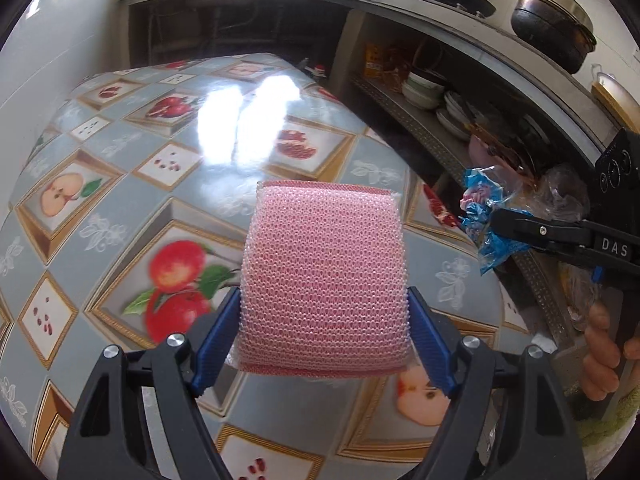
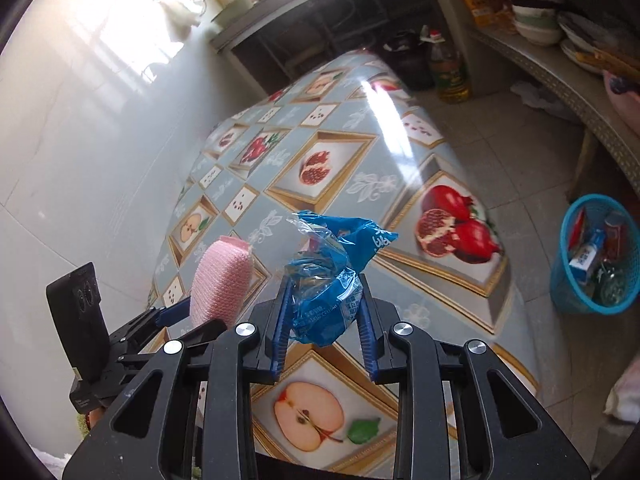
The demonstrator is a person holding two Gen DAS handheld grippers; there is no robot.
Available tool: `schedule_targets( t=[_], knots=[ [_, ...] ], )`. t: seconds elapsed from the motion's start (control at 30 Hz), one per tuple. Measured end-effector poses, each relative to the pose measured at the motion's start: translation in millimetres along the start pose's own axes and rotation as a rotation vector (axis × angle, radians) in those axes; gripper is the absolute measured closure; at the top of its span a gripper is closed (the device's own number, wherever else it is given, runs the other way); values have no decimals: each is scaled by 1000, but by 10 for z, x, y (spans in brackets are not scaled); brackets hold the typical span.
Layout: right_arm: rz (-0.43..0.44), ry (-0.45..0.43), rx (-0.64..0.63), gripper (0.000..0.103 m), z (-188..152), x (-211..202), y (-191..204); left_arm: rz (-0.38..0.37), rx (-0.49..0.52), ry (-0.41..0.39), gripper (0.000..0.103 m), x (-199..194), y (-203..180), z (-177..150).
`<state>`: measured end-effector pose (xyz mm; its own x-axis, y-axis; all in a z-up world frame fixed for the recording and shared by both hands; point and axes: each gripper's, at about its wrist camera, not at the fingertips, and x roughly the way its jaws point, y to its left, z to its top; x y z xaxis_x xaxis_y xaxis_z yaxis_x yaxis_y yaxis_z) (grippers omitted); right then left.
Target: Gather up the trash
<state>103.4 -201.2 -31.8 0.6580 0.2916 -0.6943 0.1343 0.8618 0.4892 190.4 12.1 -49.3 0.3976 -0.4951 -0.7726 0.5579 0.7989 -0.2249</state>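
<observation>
The left tongs [image 1: 326,320] are closed on a pink sponge [image 1: 326,280]. The blue fingers [image 1: 218,340] press on both sides of the sponge, and it stands up between them, up in the air over the bench [image 1: 120,184]. The bench has a shiny cloth with pictures of apples and pomegranates on it.

The right tongs [image 2: 324,320] are closed on a blue plastic wrapper [image 2: 328,276]. The wrapper is crumpled, with some clear parts, and it sticks up above the blue fingers [image 2: 280,320]. It is also up in the air over the bench, not touching it.

From the right wrist view, the sponge is to the left of the wrapper, near it but apart.

A blue basket [image 2: 592,256] stands on the floor [image 2: 500,152] to the right of the bench, well away from the wrapper. It has bottles and other trash inside. A bottle of yellow oil [image 2: 448,68] stands on the floor past the far end of the bench. Bowls and plates [image 1: 428,92] sit on a shelf by the wall.
</observation>
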Motion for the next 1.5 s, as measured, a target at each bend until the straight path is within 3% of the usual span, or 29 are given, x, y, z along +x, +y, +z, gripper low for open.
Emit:
schedule_targets(
  t=[0.37,0.63,0.8,1.07,1.2,1.27,1.33,1.4,1.5],
  knots=[
    [-104,-149,155,75,-238,-676,-681,-157,156,52,25,352,-976,320],
    [-173,-211,301,75,-375,-983,-1338,-271,222,180,25,853,-1688,469],
    [-263,-233,411,75,-492,-1067,-1846,-316,239,275,25,1275,-2120,658],
    [-390,-222,570,75,-518,-699,-2762,-307,275,440,25,2339,-2842,1029],
    [-456,-227,595,70,-309,-429,-3133,-295,304,429,22,2725,-3159,1216],
    [-511,-223,600,52,-206,-251,-3308,-296,294,425,15,2918,-3248,1272],
    [-542,-225,603,41,-161,-72,-3475,-287,277,427,10,3048,-3270,1270],
    [-591,-197,609,41,-191,59,-3584,-289,240,440,10,3120,-3229,1258],
    [-586,-190,639,41,-336,108,-3639,-335,185,457,10,3078,-3127,1237]
  ],
)
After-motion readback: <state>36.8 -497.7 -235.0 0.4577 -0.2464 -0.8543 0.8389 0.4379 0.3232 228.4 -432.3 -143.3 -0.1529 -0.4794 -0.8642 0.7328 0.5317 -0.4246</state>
